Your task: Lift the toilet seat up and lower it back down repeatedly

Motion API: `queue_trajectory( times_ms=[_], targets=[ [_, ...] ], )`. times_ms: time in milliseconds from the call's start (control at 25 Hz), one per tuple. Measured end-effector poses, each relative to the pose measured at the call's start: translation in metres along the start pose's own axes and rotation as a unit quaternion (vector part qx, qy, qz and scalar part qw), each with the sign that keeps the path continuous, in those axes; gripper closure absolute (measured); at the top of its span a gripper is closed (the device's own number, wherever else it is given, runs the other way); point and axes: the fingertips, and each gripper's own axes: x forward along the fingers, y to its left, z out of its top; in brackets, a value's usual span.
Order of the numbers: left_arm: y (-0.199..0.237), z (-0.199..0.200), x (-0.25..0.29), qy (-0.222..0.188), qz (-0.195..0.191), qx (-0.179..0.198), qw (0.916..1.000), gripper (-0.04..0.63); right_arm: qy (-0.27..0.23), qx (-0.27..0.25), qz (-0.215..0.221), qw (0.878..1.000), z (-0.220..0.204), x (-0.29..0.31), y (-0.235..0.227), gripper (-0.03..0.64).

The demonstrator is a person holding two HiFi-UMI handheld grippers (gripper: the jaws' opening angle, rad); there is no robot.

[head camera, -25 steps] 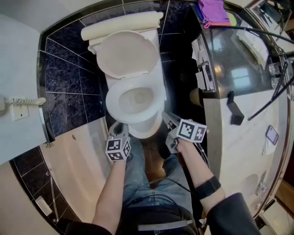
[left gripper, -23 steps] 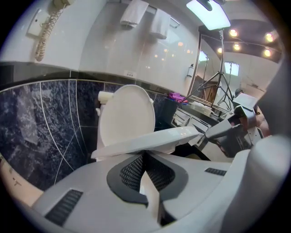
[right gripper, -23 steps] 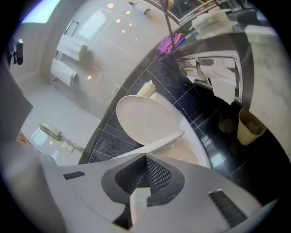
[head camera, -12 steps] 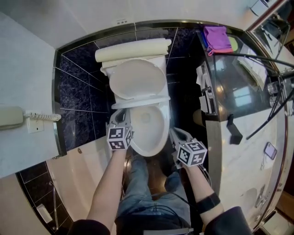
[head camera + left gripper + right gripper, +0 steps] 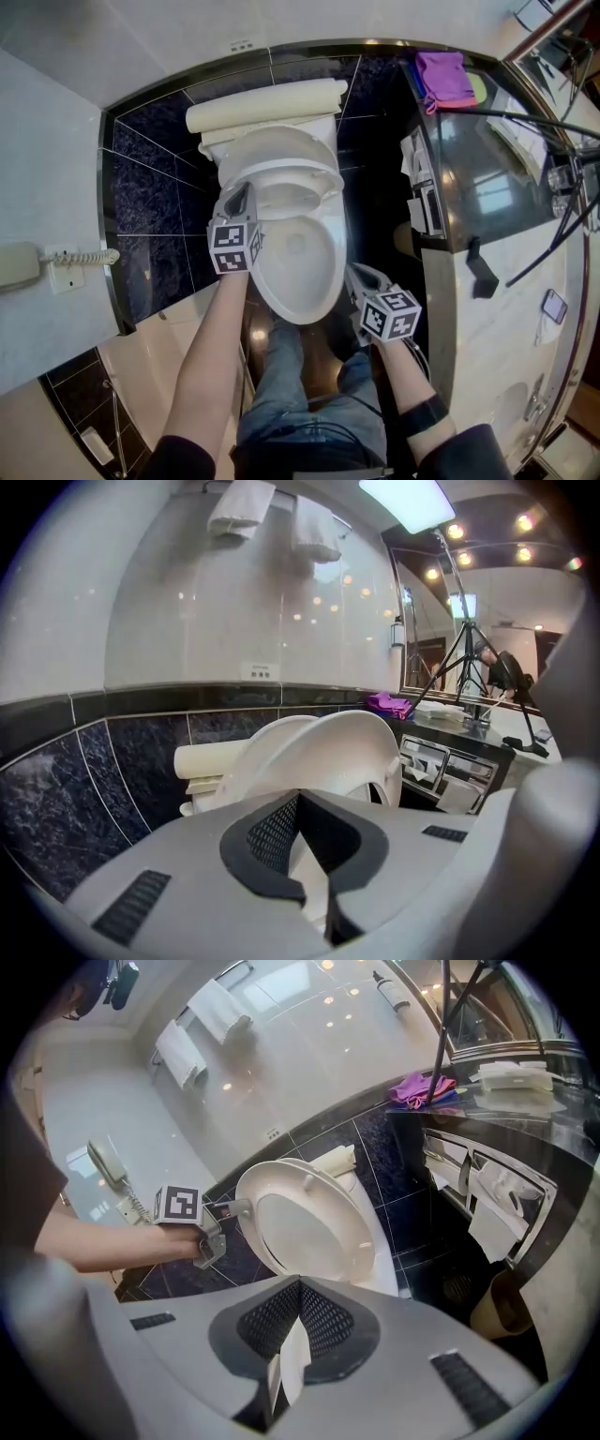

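**Two tools shut, seat half-way up**

Obs.: toilet seat (image 5: 291,169) stands tilted, clear of the bowl (image 5: 272,291) at its front. It sits between flat and upright, in front of the lid (image 5: 281,141), which leans back on the tank (image 5: 262,105).

Left tool (image 5: 239,199): jaws together, nothing between them. Its tips rest against the seat's left rim, so this looks like a nudge rather than a pinch.

Right tool (image 5: 361,277): jaws closed and empty. It hangs by the bowl's front right, well apart from the seat.

Handling (judgement):
- The seat is a rigid moulded ring, probably light for its size.
- It swings on a hinge at the back and will not flex or sag.
- The surface is glossy, so closed tips pressing on the rim could skid off sideways.
- Best contact is under the side or front rim, far from the hinge, where little force is needed.
- For a firmer hold, open the jaws and clamp across the rim.

Risk: if contact slips at this angle, the seat drops onto the bowl with a bang. The way down wants a steady supporting touch until the seat lands.
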Motion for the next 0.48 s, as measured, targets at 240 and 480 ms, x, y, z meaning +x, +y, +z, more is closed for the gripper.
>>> queue_trajectory(
  times_ms=[240,480],
  targets=[
    [0.007,0.007,0.001,0.009,0.001,0.009,0.9999,0.595,0.003,0.001,-0.002,1.0,0.001,0.001,-0.004,0.601],
    [0.003,0.005,-0.049,0.009,0.017,0.021,0.9996,0.595,-0.003,-0.024,0.008,1.0,0.01,-0.016,0.008,0.6]
  ],
)
